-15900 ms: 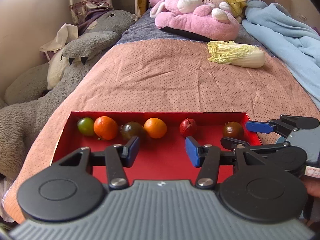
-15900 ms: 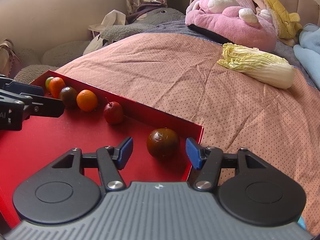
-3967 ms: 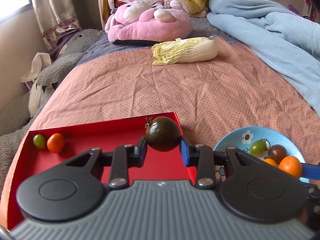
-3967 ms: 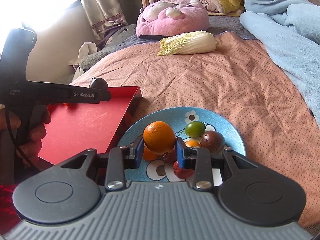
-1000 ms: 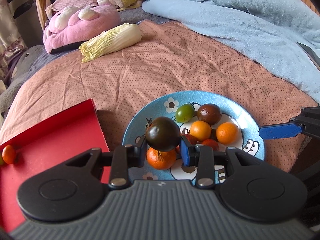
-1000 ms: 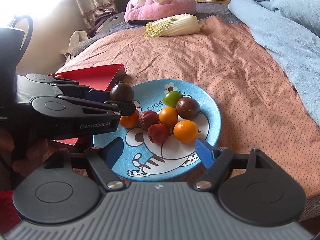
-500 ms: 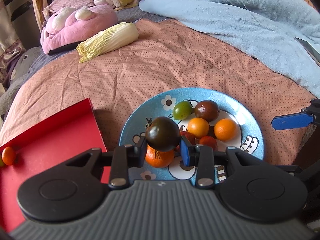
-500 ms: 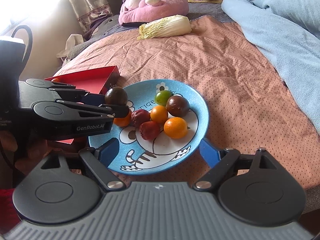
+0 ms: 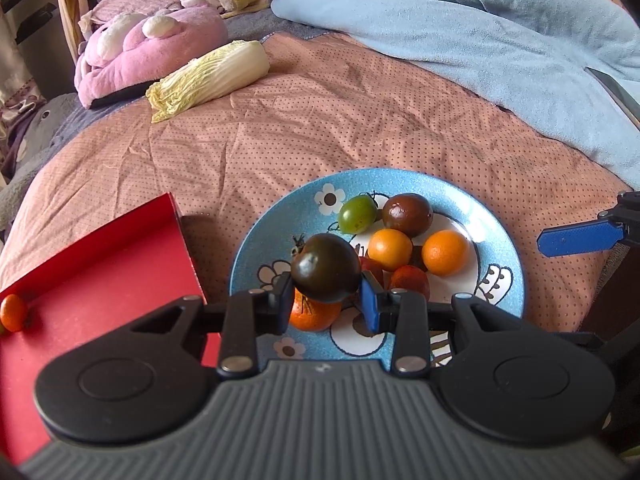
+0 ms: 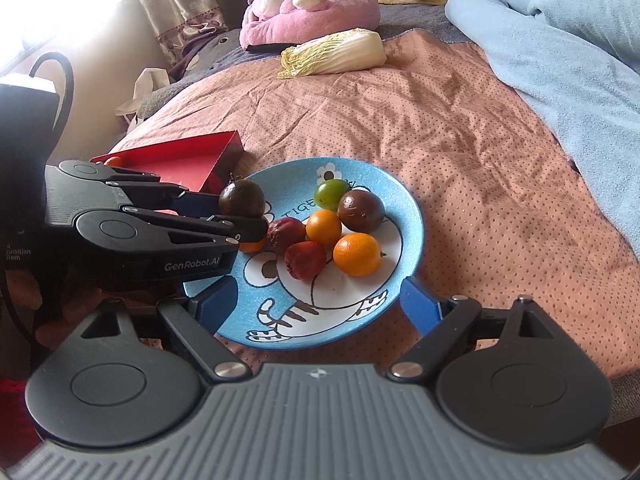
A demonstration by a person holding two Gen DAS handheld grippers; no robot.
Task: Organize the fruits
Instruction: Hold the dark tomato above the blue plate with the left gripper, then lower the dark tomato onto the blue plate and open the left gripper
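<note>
— Over the blue plate (image 9: 496, 220), what does the left gripper (image 9: 326, 300) hold?
— One dark tomato (image 9: 325, 267), clamped between both fingers. The right gripper (image 10: 316, 308) is spread wide and holds nothing.
— Fruit count on the plate?
— Seven: three oranges, two red, one green, one dark.
— Farther out?
— One small orange fruit (image 9: 13, 312) in the red tray (image 9: 100, 264); one cabbage (image 9: 208, 78) beyond.
</note>
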